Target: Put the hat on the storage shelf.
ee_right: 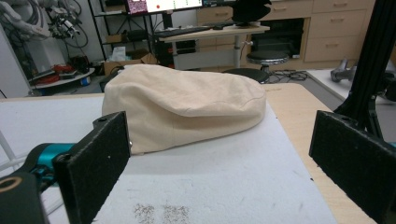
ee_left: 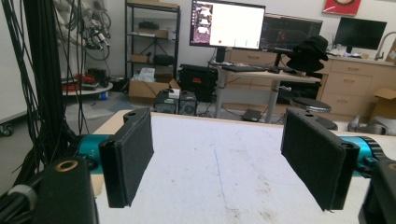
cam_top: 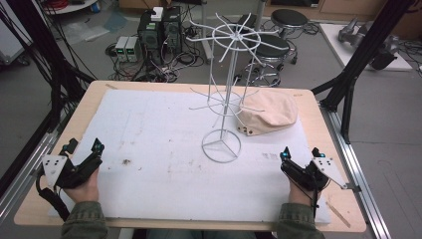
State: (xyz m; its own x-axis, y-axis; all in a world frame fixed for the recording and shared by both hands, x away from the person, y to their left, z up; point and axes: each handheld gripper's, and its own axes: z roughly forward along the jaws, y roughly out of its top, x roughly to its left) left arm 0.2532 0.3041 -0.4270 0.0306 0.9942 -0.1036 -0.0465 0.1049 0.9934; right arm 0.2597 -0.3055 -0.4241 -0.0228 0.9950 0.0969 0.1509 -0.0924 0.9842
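A cream cloth cap [cam_top: 268, 112] [ee_right: 184, 105] lies on the white mat at the back right, beside a white wire rack stand [cam_top: 222, 143]. My right gripper [cam_top: 300, 153] [ee_right: 219, 161] rests near the table's front right, open, pointing at the cap from a short way off. Nothing is between its black pads [ee_right: 100, 158]. My left gripper [cam_top: 83, 145] [ee_left: 219, 161] sits at the front left, open and holding nothing, with bare mat between its pads [ee_left: 133, 149].
The white mat [cam_top: 159, 149] covers most of the wooden table [cam_top: 50, 189]. The rack's spokes [cam_top: 234, 37] spread high over the middle back. Black frame posts [cam_top: 358, 59] stand to the right and left of the table. Stools and computer boxes sit on the floor beyond.
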